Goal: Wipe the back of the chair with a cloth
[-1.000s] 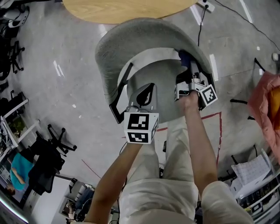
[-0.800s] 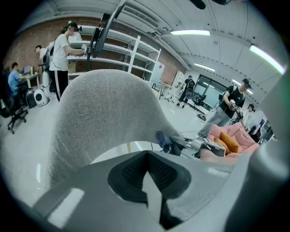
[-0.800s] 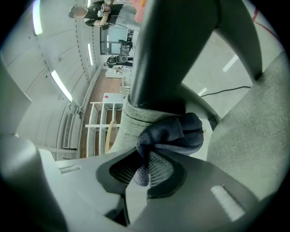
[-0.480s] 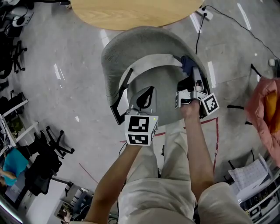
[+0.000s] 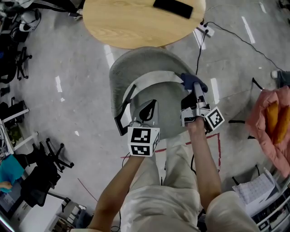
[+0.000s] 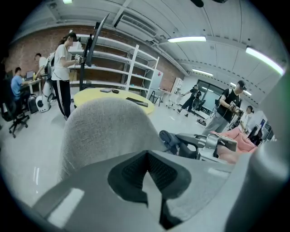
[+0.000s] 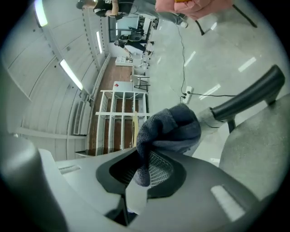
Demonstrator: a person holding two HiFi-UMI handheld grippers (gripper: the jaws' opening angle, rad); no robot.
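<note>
The grey upholstered chair stands below me, its curved back toward the table. My right gripper is shut on a dark blue cloth, which rests against the right end of the chair back, by the black armrest. In the right gripper view the cloth bunches out from between the jaws. My left gripper hovers over the seat, shut with nothing in it. The left gripper view faces the inside of the chair back, with the cloth at the right.
A round wooden table with a black flat object stands just beyond the chair. A power strip and cable lie on the floor at the right, near a pink jacket. Black office chairs stand at the left. People stand in the background.
The head view has tilted so that more of the table shows. The right gripper with the cloth has edged slightly further along the chair's right side toward the back. The left gripper has hardly moved.
</note>
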